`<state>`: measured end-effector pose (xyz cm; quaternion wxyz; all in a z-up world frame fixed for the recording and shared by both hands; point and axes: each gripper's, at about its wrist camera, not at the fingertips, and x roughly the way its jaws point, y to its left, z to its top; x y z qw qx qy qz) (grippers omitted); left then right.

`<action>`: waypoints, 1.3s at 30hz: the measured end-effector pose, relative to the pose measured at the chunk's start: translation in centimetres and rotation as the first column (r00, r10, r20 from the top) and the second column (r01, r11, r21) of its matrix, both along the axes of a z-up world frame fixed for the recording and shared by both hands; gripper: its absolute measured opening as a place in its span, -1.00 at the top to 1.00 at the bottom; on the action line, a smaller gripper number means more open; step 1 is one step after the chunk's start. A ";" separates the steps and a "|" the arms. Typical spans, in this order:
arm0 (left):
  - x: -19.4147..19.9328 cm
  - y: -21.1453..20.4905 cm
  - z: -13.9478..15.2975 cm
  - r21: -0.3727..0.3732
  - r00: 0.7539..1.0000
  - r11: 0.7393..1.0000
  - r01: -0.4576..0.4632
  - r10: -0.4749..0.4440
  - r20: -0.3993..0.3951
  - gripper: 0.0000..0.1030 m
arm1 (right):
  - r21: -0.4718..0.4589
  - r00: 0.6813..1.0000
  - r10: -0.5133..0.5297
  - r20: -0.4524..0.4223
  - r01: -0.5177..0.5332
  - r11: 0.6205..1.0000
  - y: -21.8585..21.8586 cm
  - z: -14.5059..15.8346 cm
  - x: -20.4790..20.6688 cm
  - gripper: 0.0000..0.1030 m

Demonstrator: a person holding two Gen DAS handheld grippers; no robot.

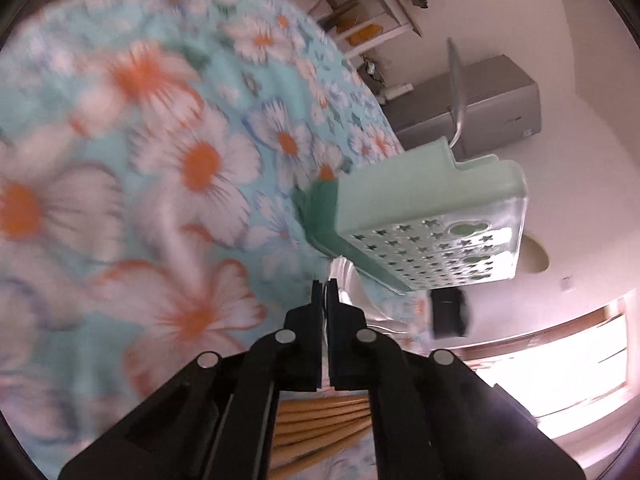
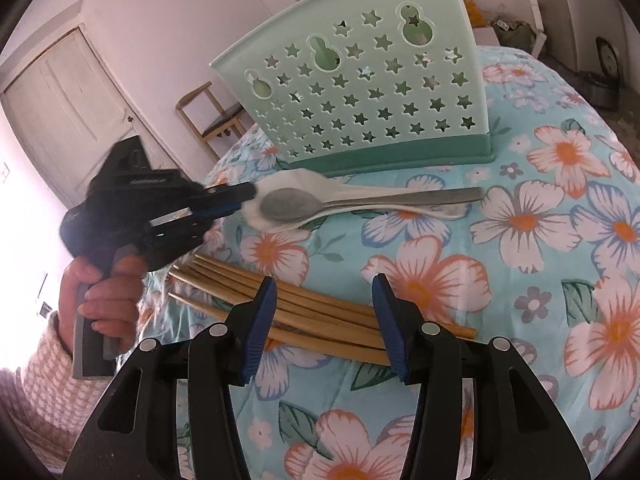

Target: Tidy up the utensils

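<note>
Oddly, no writing was legible anywhere: the left gripper was clamped on the white spoon beside the star-punched mint utensil caddy, while the right gripper gaped over the bamboo chopsticks.

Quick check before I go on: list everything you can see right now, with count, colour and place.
caddy: one, mint green with star holes and darker base, upright at the table's far side.
metal spoon: one, grey, lying in front of the caddy on top of the white spoon.
white spoon: one, white, under the metal spoon.
chopsticks: a bundle, tan, count unclear, lying near the table's front.
tablecloth: one, light blue with orange-white flowers, covering the table.
chair: one, wooden, behind the table.
door: one, white, far left.
left gripper: black, shut, tips at the spoon bowls.
right gripper: black with blue pads, open above the chopsticks.
</note>
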<state>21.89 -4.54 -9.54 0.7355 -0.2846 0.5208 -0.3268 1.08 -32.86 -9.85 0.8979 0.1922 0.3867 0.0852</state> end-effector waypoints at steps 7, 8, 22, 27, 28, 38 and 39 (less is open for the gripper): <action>-0.6 1.8 0.6 0.150 0.995 0.988 -0.033 0.018 0.102 0.96 | -0.081 1.000 0.018 -0.002 -0.018 0.997 1.6 0.9 0.4 0.08; -0.6 2.0 0.5 0.150 0.994 0.988 -0.031 0.016 0.104 0.96 | -0.124 0.999 0.030 0.012 -0.028 0.992 2.2 1.5 0.5 0.08; 0.5 2.5 -1.7 0.094 0.999 0.996 0.012 -0.016 0.042 0.90 | -0.374 0.974 0.227 -0.010 -0.214 0.902 8.2 4.2 7.2 0.07; 0.5 2.8 -2.1 0.052 1.000 0.999 0.011 -0.013 0.028 0.92 | -0.401 0.955 0.289 -0.058 -0.288 0.870 10.4 3.5 9.3 0.06; 0.5 2.8 -2.1 0.044 1.000 0.999 0.011 -0.013 0.025 0.93 | -0.406 0.953 0.296 -0.068 -0.297 0.864 10.8 3.2 9.6 0.06; 0.3 3.6 -2.3 0.005 0.999 1.000 0.024 -0.024 0.023 0.95 | -0.402 0.962 0.237 -0.134 -0.271 0.875 9.9 0.9 11.4 0.11; 0.2 3.7 -2.3 0.004 0.999 1.000 0.025 -0.025 0.024 0.95 | -0.414 0.963 0.233 -0.135 -0.268 0.870 9.9 0.9 11.3 0.13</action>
